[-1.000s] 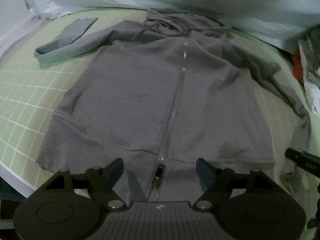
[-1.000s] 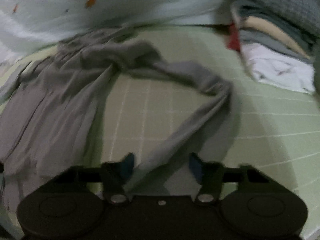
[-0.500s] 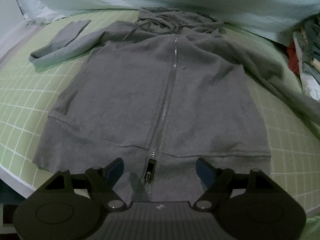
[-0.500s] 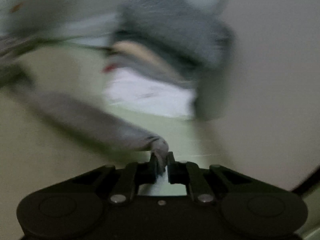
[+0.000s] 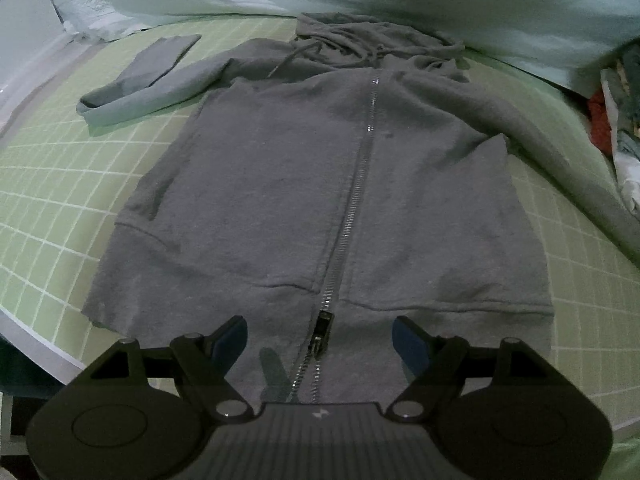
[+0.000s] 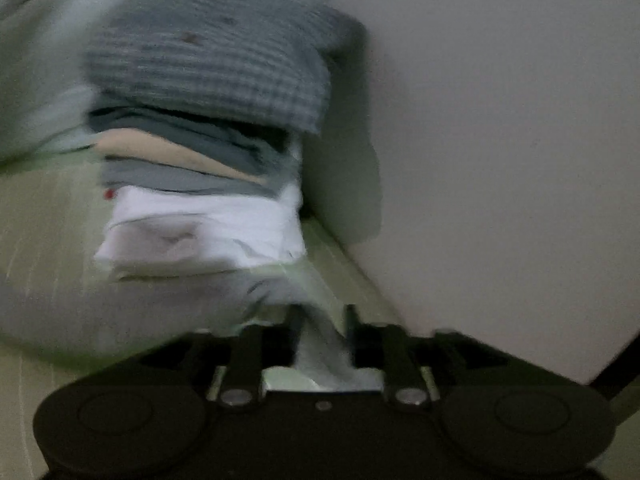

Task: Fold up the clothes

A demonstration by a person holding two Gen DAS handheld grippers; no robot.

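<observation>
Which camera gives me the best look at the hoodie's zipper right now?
Left wrist: the zipper runs in full down the flat grey hoodie. The blurred right wrist view shows no zipper, only sleeve fabric between the right gripper's fingers.

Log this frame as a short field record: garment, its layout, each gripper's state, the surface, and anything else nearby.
garment: grey zip hoodie, zipper closed, front up
layout: body spread flat; one sleeve doubled back on itself, far left of the left wrist view; the other sleeve stretched out to the right
left gripper: open, over the hem, holding nothing
right gripper: fingers close around the grey sleeve end; view blurred
surface: green grid mat
nearby: stack of folded clothes beside a wall
</observation>
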